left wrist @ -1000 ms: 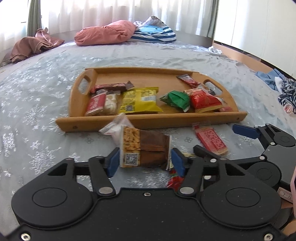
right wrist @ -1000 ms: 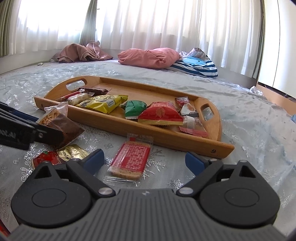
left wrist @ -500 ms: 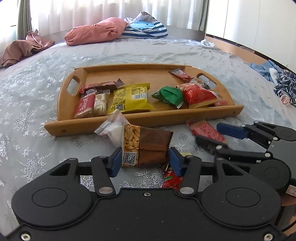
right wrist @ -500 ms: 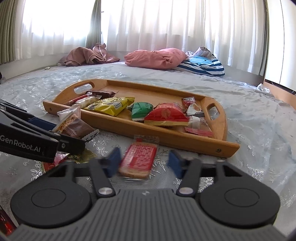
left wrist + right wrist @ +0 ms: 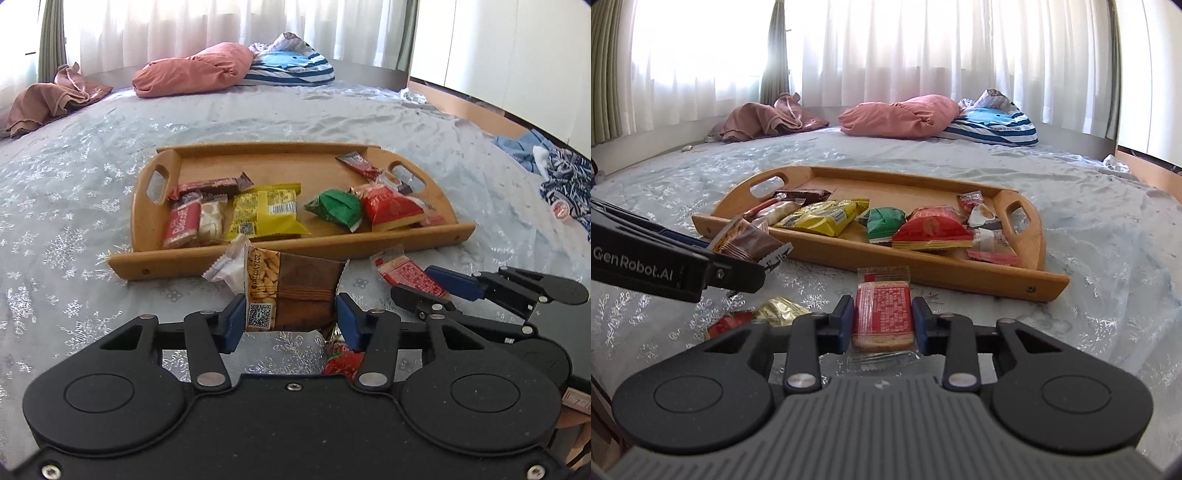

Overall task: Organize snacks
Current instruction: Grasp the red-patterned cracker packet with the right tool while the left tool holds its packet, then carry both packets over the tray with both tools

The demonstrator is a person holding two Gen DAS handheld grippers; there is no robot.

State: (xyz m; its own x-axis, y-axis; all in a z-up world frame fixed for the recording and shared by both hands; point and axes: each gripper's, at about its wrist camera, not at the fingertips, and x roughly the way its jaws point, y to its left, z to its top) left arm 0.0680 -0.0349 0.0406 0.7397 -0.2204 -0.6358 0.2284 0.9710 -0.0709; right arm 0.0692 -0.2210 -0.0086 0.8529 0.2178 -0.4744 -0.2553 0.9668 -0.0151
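Right tool (image 5: 882,325) has just been closing, and its blue pads now press both long sides of the red cracker pack (image 5: 882,312) at lower centre of its view, on the bed (image 5: 1108,258) just in front of the tray (image 5: 960,273). A second ago those jaws stood wide with the pack lying loose between them. Left tool (image 5: 291,321) narrowed earlier and holds the brown peanut pack (image 5: 291,291), now raised off the bed at centre frame. Both packs look ready to go into the tray; a red-and-gold wrapper (image 5: 768,317) is left on the bed.
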